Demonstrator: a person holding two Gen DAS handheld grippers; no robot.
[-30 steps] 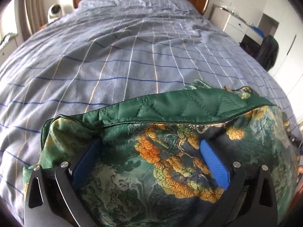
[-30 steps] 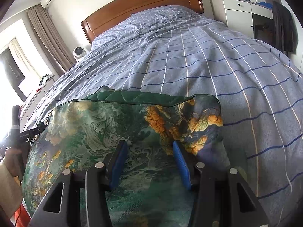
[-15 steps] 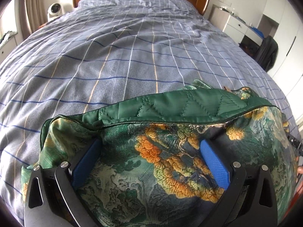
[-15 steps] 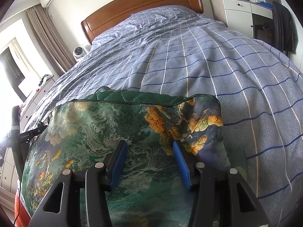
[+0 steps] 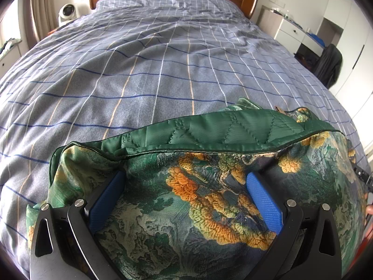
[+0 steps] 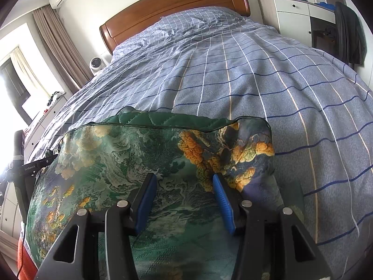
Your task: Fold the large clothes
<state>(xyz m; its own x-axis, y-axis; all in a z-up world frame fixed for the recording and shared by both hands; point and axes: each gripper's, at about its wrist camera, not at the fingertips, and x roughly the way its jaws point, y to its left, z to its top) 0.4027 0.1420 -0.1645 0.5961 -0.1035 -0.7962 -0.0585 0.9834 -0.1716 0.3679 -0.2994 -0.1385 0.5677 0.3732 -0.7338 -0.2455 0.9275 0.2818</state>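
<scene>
Looking down both tools at a quilted jacket [image 5: 163,221], printed in greens and oranges, lying in a thick folded bundle on the checked bed [image 5: 163,70]. Filling the space under and between the fingers of each tool, and ending just ahead of the tips in a piped edge, with the plain green lining [image 5: 233,137] showing beyond it.

Holding the left tool [image 5: 184,177] with jaws spread wide, both blue pad faces showing bare and the cloth bulging up between them without being pinched. Holding the right tool [image 6: 183,178] with jaws about half apart, cloth running between the pads; not showing whether they are pressing on it, so the grip cannot be told. Angling both steeply downward.

Judging the jacket as soft and padded, springy rather than stiff, with a sheen on the lining suggesting layers sliding over one another. Expecting some weight for a garment, and a tendency to puff open once released. Favouring a hold on the piped edge ahead of the tips, or at the bundle's corners outboard of each tool, taking every layer at once. Avoiding a pinch of the top layer alone, risking the fold peeling apart.
</scene>
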